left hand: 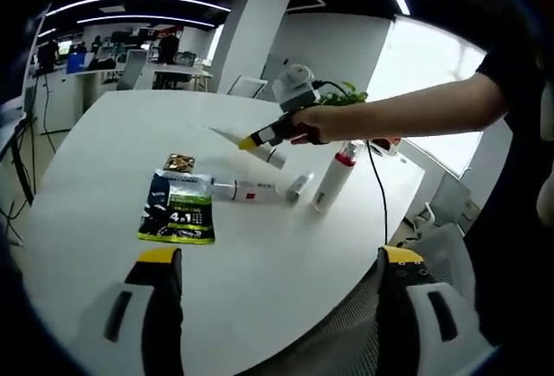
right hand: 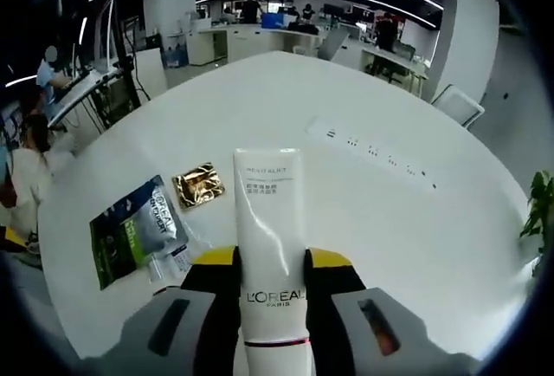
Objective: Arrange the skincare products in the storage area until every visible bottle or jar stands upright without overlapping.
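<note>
My right gripper (right hand: 271, 265) is shut on a white L'Oréal tube (right hand: 268, 194), flat end pointing away, held above the white table (right hand: 346, 220). From the left gripper view, that gripper (left hand: 253, 143) hovers with the tube (left hand: 225, 138) over the other products. A white bottle with a red band (left hand: 334, 177) stands upright. A white tube (left hand: 247, 190) and a small bottle (left hand: 299, 187) lie flat beside it. My left gripper (left hand: 281, 263) is open near the table's front edge, nothing between its fingers.
A green and black sachet (left hand: 179, 210) and a gold packet (left hand: 179, 163) lie left of the products; the sachet (right hand: 134, 233) and gold packet (right hand: 197, 185) also sit below my right gripper. A white power strip (right hand: 372, 155) lies farther off. A person's arm (left hand: 407, 112) reaches in from the right.
</note>
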Tool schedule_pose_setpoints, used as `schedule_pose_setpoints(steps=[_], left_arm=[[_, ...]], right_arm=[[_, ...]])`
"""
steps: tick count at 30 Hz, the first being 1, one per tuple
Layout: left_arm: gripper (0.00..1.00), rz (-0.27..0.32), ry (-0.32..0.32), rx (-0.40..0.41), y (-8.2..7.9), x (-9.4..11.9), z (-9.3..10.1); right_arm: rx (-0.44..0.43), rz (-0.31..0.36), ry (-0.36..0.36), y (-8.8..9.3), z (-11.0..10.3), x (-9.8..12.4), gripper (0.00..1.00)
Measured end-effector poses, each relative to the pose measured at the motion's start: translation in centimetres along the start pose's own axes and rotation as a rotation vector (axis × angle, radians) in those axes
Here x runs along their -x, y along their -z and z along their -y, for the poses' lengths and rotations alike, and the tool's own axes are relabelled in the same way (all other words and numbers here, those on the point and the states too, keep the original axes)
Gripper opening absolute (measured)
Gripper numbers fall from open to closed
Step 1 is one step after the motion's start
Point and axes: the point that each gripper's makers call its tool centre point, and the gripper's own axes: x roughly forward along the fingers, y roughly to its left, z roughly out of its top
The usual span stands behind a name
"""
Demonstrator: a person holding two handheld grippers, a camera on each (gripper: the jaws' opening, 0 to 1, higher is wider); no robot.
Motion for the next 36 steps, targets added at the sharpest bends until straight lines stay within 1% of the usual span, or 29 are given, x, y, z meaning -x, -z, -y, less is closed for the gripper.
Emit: schedule_pose_setpoints(steps=[3, 8, 11, 15, 18, 19, 22, 23, 24, 25, 27, 31, 32, 33, 36], left_arm=[[0.86, 0.004, 0.009, -0.012, -0.2, 0.1, 0.5], [0.87, 0.011, 0.016, -0.023, -0.9, 0.3, 0.6], [0.87, 0.032, 0.003, -0.032, -2.1, 0.6, 0.1], [0.87, 0.058, -0.009, -0.037, -3.5, 1.1, -0.6], [0.87, 0.056, -0.008, -0.064, -4.4, 1.4, -0.5], [0.87, 0.056, -0.005, -0.078, -4.7, 1.5, -0.4], [0.86, 0.076, 0.001, -0.085, -5.3, 1.7, -0.3], [0.86, 0.082, 0.002, -0.082, -5.5, 1.7, -0.2], [0.85, 0.095, 0.008, -0.075, -5.8, 1.7, 0.1], [0.85, 0.101, 0.012, -0.069, -5.9, 1.7, 0.2], [0.85, 0.102, 0.022, -0.061, -5.9, 1.6, 0.7], [0.85, 0.094, 0.042, -0.085, -5.8, 1.5, 1.4], [0.85, 0.096, 0.045, -0.085, -5.9, 1.5, 1.6], [0.85, 0.099, 0.05, -0.085, -6.0, 1.5, 1.8], [0.85, 0.104, 0.058, -0.086, -6.1, 1.6, 1.8]], right_arm=[[-0.021, 0.026, -0.008, -0.4, 0.0, 0.5, 0.27], [-0.028, 0.063, -0.024, -1.0, -1.1, 3.1, 0.27], [-0.035, 0.092, -0.039, -1.7, -1.0, 3.6, 0.28], [-0.065, 0.158, -0.06, -2.7, -1.6, 5.7, 0.28], [-0.066, 0.188, -0.067, -2.9, -2.2, 7.3, 0.28], [-0.071, 0.204, -0.068, -3.2, -2.0, 7.5, 0.28], [-0.073, 0.222, -0.074, -3.2, -2.4, 8.8, 0.28], [-0.068, 0.227, -0.072, -3.2, -3.0, 9.5, 0.28], [-0.067, 0.233, -0.073, -3.2, -3.2, 9.7, 0.28], [-0.072, 0.24, -0.075, -3.3, -3.1, 9.8, 0.27], [-0.094, 0.273, -0.087, -3.6, -4.0, 11.0, 0.27], [-0.085, 0.297, -0.101, -3.7, -5.5, 12.4, 0.27], [-0.082, 0.299, -0.102, -3.7, -5.8, 12.6, 0.27], [-0.078, 0.303, -0.103, -3.9, -5.6, 12.4, 0.27], [-0.079, 0.319, -0.113, -4.1, -6.4, 13.0, 0.27]])
